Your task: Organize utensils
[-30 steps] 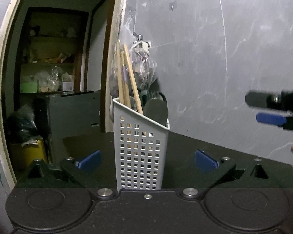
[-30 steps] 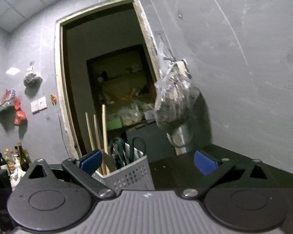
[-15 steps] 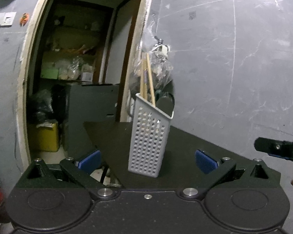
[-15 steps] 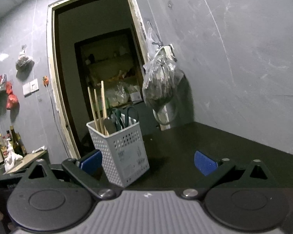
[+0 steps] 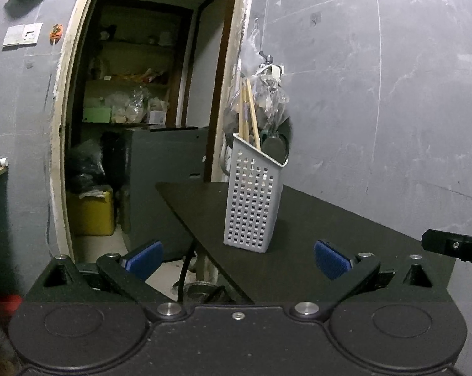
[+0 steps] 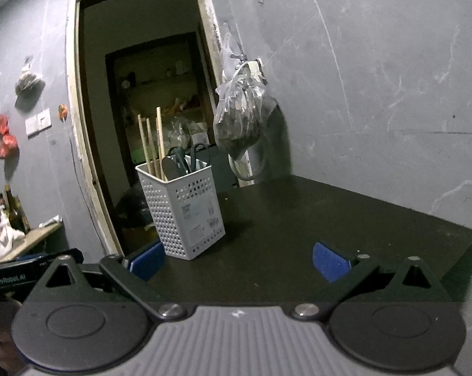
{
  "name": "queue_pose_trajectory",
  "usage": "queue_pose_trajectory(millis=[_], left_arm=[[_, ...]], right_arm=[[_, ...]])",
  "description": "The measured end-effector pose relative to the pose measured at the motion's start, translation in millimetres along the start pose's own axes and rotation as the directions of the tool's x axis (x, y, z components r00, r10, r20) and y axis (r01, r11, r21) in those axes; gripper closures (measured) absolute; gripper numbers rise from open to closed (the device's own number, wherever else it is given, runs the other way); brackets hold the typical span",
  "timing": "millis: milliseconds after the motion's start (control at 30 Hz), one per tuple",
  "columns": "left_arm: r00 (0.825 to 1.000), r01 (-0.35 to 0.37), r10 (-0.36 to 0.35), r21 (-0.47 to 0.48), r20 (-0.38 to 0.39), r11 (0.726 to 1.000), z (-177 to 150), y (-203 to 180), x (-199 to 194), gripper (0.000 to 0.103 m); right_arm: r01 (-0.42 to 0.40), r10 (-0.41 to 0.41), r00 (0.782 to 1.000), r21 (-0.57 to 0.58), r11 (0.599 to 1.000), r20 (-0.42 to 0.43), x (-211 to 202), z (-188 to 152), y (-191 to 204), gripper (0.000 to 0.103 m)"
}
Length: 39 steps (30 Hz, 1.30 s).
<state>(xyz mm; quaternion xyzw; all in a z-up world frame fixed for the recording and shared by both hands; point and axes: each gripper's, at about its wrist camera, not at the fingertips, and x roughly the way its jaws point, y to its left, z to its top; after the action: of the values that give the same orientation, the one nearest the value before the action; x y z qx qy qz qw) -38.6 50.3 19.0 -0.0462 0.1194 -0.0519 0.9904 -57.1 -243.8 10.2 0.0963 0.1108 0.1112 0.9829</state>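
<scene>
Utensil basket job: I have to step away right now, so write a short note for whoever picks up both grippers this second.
Left gripper: open, empty, pointed at the basket from short of it.
Right gripper: open, empty, also short of the basket.
White perforated plastic utensil basket: stands upright on the black table, near the edge by the doorway.
In the basket: wooden chopsticks, dark-handled scissors and a dark rounded utensil.
Done: every utensil in view is in the basket; none lies loose on the visible table.
Left: nothing visible; check outside the views for strays.
</scene>
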Motion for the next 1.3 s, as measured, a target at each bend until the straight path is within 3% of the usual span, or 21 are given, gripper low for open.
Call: queue_pose_trajectory(millis=[400,1300], left_arm=[[0.999,-0.036,0.036,0.015,-0.012,0.999,-14.0,-5.6,-13.3,0.001],[0.996,-0.072,0.073,0.021,-0.042,0.997,-22.2,-6.7,4.3,0.001]], right_arm=[[0.0,-0.001,1.0,-0.059,0.998,-0.016,-11.7,-9.9,11.3,0.0],[0.008,-0.013,0.998,-0.079,0.997,-0.066,4.7,-18.7,10.9,0.0]])
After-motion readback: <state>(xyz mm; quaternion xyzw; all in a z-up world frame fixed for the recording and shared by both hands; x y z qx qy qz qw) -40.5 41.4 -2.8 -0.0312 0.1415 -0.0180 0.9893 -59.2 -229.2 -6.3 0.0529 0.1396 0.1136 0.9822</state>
